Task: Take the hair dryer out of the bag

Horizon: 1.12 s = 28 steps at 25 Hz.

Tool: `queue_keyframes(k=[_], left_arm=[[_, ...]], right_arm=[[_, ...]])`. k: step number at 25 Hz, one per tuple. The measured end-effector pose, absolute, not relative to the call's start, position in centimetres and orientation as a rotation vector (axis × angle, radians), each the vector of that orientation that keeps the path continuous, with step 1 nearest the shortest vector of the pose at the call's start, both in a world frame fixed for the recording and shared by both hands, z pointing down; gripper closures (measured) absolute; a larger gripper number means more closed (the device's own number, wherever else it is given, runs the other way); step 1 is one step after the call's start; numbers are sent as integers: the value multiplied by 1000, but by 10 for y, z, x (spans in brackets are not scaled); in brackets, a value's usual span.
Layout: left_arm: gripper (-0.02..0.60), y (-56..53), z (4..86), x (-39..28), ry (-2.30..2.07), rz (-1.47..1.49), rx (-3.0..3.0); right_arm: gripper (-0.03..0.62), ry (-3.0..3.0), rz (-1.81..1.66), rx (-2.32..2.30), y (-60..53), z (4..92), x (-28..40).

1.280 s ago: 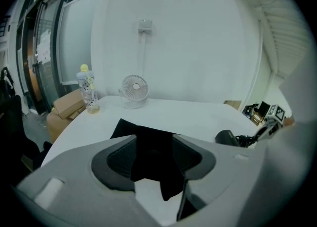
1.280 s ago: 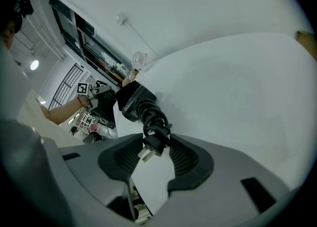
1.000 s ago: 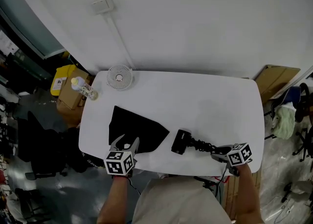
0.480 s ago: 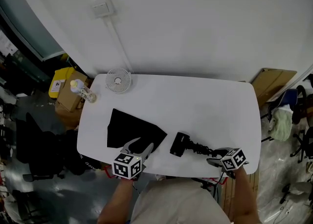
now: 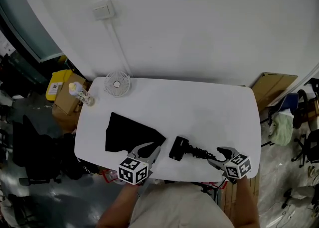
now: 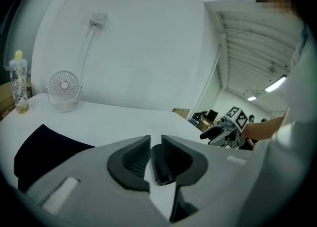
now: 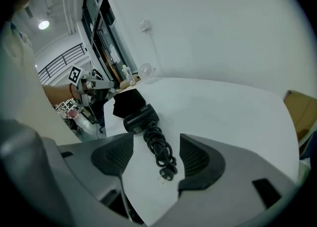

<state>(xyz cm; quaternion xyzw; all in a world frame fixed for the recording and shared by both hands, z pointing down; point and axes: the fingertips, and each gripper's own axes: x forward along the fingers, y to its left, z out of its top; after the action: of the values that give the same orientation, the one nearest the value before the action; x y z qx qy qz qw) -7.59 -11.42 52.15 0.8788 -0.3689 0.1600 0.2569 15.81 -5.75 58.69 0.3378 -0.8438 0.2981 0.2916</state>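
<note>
The black hair dryer [image 5: 178, 148] lies on the white table [image 5: 199, 107], with its coiled cord [image 5: 202, 152] trailing right. The flat black bag [image 5: 128, 136] lies just left of it. My left gripper [image 5: 151, 148] hovers over the bag's right corner, a short way from the dryer. Its jaws are closing to a narrow gap with nothing gripped; the dryer [image 6: 161, 169] shows beyond the gap. My right gripper [image 5: 216, 155] is above the cord's end, and its jaws are opening wide. The cord [image 7: 158, 144] and plug [image 7: 167, 173] lie on the table below them, untouched.
A small white fan [image 5: 117, 83] stands at the table's far left corner. A bottle [image 5: 79, 92] stands on a cardboard box left of the table, and another cardboard box [image 5: 271, 85] leans at the far right. The table's near edge runs just under both grippers.
My left gripper slid right along the bag's front toward the dryer and its jaws narrowed. My right gripper rose off the cord's end and opened wider. The dryer stayed put.
</note>
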Motion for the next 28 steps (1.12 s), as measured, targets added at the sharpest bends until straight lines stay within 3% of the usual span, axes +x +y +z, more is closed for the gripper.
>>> queue_keyframes(k=[5,11,16,19,28], left_arm=[[508,-108,511,-63,-953,411,2429],[508,-96,505,-54,-914,382,2452],[509,-89,499,-48,-886,359,2468],[509,-86,498,-43,-864,354,2477],[552,-74,496,-28,-796,343,2506]], right_arm=[[304,-2371,720,937,-65,549,123],[374,-2472,684,930,-62,524,88],[498,-2521,685,985,-63,512,76],[537,-2524,680,988,-61,511,73],[574,-2543,717,964,-56,507,61]])
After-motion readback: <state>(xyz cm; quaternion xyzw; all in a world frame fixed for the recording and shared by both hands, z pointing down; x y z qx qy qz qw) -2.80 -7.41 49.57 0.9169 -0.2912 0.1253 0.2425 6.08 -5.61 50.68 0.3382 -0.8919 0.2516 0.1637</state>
